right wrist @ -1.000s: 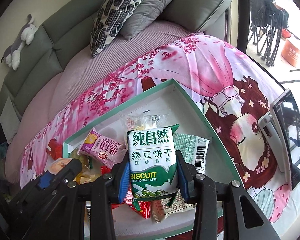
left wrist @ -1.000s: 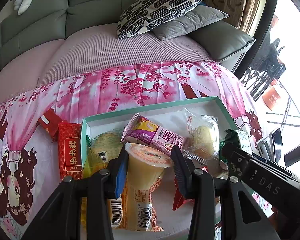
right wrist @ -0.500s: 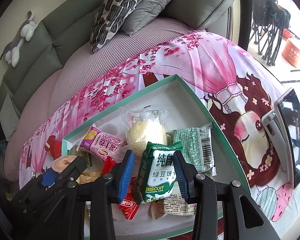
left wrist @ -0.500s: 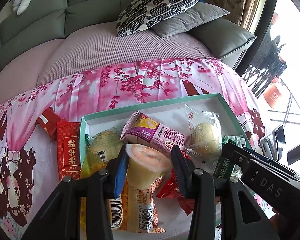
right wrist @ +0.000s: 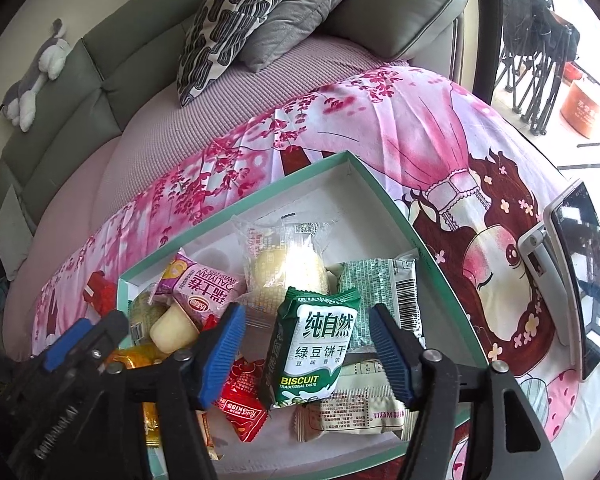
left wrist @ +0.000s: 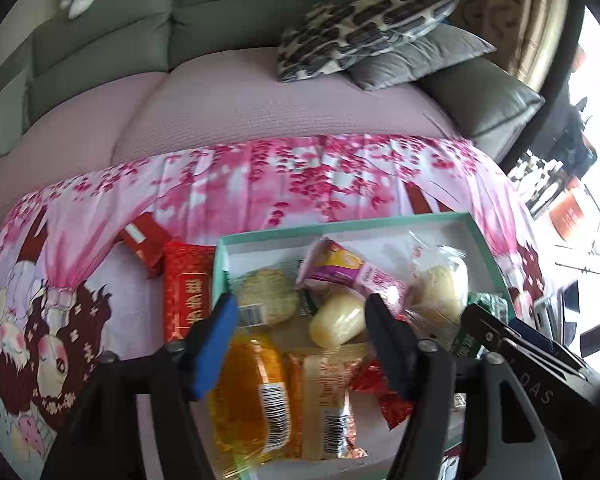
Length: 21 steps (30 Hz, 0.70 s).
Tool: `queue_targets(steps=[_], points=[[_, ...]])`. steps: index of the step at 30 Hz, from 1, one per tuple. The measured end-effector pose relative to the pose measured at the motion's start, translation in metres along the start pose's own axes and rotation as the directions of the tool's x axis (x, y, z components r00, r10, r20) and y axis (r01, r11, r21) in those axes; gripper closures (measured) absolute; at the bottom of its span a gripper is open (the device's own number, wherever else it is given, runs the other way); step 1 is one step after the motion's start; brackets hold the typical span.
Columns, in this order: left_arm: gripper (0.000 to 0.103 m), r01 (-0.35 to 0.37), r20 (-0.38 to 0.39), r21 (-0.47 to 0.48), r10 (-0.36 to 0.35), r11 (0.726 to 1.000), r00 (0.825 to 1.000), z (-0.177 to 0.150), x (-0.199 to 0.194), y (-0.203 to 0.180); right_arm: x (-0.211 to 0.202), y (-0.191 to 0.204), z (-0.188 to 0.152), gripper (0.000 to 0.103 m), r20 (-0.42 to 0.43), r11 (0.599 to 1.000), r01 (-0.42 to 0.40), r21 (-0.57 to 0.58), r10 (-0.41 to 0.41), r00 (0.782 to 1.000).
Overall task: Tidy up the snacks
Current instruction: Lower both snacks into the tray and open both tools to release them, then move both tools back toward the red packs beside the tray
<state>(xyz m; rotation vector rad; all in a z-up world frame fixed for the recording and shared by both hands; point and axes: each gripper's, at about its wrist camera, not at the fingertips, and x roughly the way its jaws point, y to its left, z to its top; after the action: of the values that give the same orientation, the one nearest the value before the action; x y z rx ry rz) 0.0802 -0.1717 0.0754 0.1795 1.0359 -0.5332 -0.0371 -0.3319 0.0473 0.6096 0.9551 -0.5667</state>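
- Biggest thing first: the sofa with a pink printed cloth draped over the seat. It's a soft base, so anything set down on it can rock.
- On the cloth sits the teal box, which is where the snacks are going. It's already pretty full, with wrapped cakes, a purple-pink pack and a red candy piled toward the near end. The far corner is still bare.
- Right gripper: its jaws have just been opening and now stand about half apart. The green biscuit pack leans between them on the other packs, and neither pad is pressing on it. So it's let go and holding nothing.
- Left gripper: same deal. Its jaws have just spread roughly halfway, and the yellow jelly cup lies on its side in the box, free of both pads.
- Two red packets are outside the box on the cloth, just beside its left wall. I'd guess those go in next.
- Tip for this bit: lift both grippers straight out so the pads don't snag a wrapper and drag it back out. The biscuit pack looks tippy, so go slowly there. Fill the empty far corner next rather than stacking higher up front.
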Motion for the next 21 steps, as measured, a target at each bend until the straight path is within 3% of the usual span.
queue_targets(steps=[2, 5, 11, 19, 21], points=[[0.033, -0.029, -0.002, -0.043, 0.029, 0.999, 1.0, 0.002, -0.002, 0.011, -0.001, 0.001, 0.001, 0.022, 0.011, 1.0, 0.004, -0.007, -0.004, 1.0], [0.025, -0.051, -0.006, -0.102, 0.05, 0.994, 0.999, 0.003, -0.001, 0.024, -0.001, 0.004, 0.001, 0.018, 0.02, 1.0, -0.012, -0.011, 0.013, 1.0], [0.021, -0.087, -0.036, -0.191, 0.082, 0.978, 0.996, 0.0, 0.005, 0.045, 0.0, 0.012, 0.0, 0.002, 0.029, 0.999, -0.018, -0.043, 0.019, 0.999], [0.015, -0.1, -0.054, -0.244, 0.09, 0.965, 0.995, -0.003, 0.009, 0.057, 0.001, 0.015, 0.0, 0.0, 0.033, 0.998, -0.002, -0.065, 0.005, 0.999], [0.009, -0.103, -0.054, -0.251, 0.093, 0.963, 0.994, -0.003, 0.011, 0.059, 0.001, 0.015, 0.0, 0.0, 0.034, 0.998, -0.002, -0.067, 0.005, 0.999]])
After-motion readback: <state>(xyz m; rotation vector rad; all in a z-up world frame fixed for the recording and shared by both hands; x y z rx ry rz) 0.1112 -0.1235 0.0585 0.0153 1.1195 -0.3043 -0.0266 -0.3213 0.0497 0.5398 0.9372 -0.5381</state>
